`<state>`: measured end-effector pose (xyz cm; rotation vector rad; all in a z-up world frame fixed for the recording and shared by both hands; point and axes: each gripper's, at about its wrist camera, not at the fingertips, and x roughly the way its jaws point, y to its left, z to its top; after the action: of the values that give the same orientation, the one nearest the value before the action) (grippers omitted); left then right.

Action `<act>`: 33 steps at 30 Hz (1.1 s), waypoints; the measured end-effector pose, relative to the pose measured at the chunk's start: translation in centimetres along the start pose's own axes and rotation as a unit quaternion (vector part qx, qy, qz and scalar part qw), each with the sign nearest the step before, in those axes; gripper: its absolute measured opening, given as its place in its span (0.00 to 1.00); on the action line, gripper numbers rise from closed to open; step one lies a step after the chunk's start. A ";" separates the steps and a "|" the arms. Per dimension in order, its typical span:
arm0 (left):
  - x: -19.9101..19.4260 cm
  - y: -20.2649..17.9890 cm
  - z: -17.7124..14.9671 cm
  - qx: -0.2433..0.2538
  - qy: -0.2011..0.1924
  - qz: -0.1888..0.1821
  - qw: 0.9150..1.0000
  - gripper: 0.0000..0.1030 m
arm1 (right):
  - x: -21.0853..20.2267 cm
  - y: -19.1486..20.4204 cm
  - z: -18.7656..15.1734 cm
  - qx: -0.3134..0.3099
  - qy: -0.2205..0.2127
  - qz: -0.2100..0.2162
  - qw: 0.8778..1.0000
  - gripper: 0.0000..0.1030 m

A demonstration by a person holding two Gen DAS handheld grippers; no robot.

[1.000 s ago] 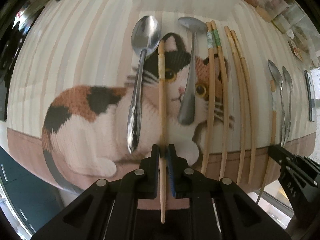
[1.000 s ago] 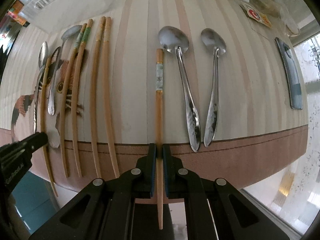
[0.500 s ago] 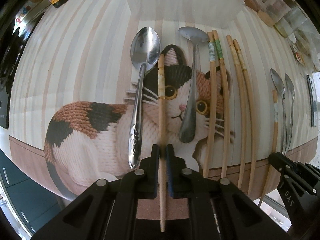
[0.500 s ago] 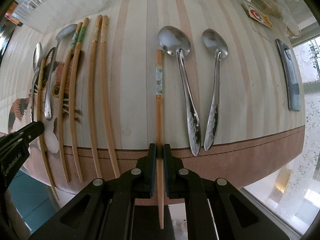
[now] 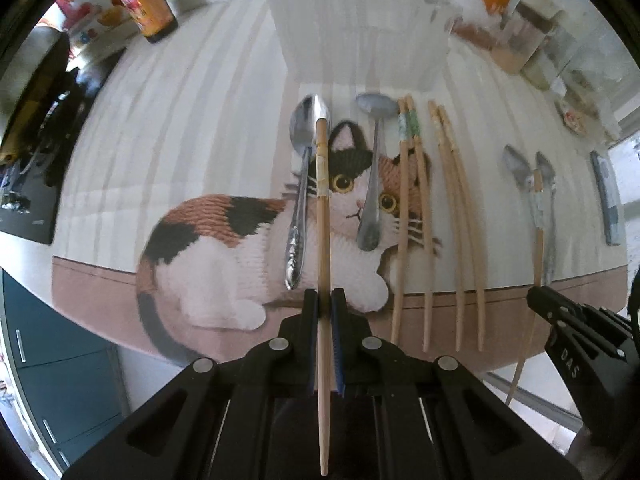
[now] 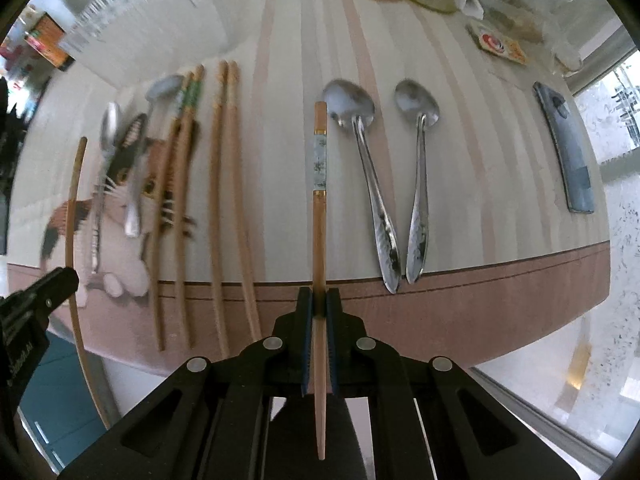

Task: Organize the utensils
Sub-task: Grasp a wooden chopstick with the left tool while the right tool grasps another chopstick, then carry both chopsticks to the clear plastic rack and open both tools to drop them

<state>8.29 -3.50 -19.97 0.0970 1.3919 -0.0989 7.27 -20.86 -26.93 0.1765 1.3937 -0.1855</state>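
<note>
My left gripper point(image 5: 324, 304) is shut on a wooden chopstick point(image 5: 322, 208) and holds it above the cat-print cloth point(image 5: 208, 224). My right gripper point(image 6: 319, 304) is shut on a wooden chopstick with a pale patterned band point(image 6: 319, 184), held above the table. On the cloth lie two steel spoons point(image 5: 298, 184) point(image 5: 372, 184), a green-banded chopstick pair point(image 5: 412, 208) and a plain pair point(image 5: 460, 220). Two more spoons point(image 6: 370, 184) point(image 6: 420, 184) lie right of my right gripper. The right gripper also shows in the left wrist view point(image 5: 536, 300).
A white slotted basket point(image 5: 360, 28) stands at the table's back. A printed can point(image 5: 146, 4) stands at the back left. A grey flat device point(image 6: 568, 148) lies at the right. Jars and packets point(image 6: 500, 44) sit at the back right. The table edge runs just under both grippers.
Both grippers have risen and drawn back with their chopsticks, lifting them off the table. The utensils on the table have stayed put.
</note>
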 end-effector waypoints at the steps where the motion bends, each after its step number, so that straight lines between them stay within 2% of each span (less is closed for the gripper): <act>1: -0.9 0.0 -0.2 -0.002 -0.010 -0.001 1.000 0.04 | -0.6 -0.1 0.0 0.001 -0.006 0.005 1.000 0.07; 5: -5.2 0.3 -0.1 -0.017 -0.054 -0.005 0.998 0.04 | -3.7 -1.1 0.7 0.010 -0.034 0.040 0.999 0.07; 10: -10.1 0.7 2.3 -0.021 -0.108 -0.028 0.994 0.04 | -7.7 -1.6 2.6 0.019 -0.075 0.076 0.994 0.06; 12: -11.6 0.8 4.0 -0.021 -0.124 -0.041 0.991 0.04 | -9.9 -1.5 4.4 0.022 -0.091 0.092 0.991 0.06; 17: -14.1 1.4 10.5 -0.014 -0.145 -0.077 0.986 0.04 | -12.5 0.0 10.6 0.017 -0.113 0.125 0.986 0.06; 21: -13.6 2.2 16.7 -0.014 -0.134 -0.100 0.986 0.04 | -12.9 2.4 17.2 0.016 -0.111 0.134 0.985 0.06; 25: -11.6 2.5 23.2 -0.010 -0.103 -0.123 0.987 0.04 | -11.7 4.8 23.0 0.014 -0.098 0.132 0.986 0.06; 29: -8.6 2.4 27.9 -0.003 -0.063 -0.135 0.989 0.04 | -9.8 6.1 27.7 0.019 -0.074 0.130 0.989 0.06; 33: -5.4 1.9 30.7 -0.001 -0.028 -0.138 0.990 0.04 | -7.5 6.9 30.8 0.025 -0.053 0.117 0.991 0.06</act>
<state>37.60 -5.43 -9.22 -0.1003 1.3438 -0.3289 37.12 -21.16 -14.24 0.3659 1.2516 -0.0340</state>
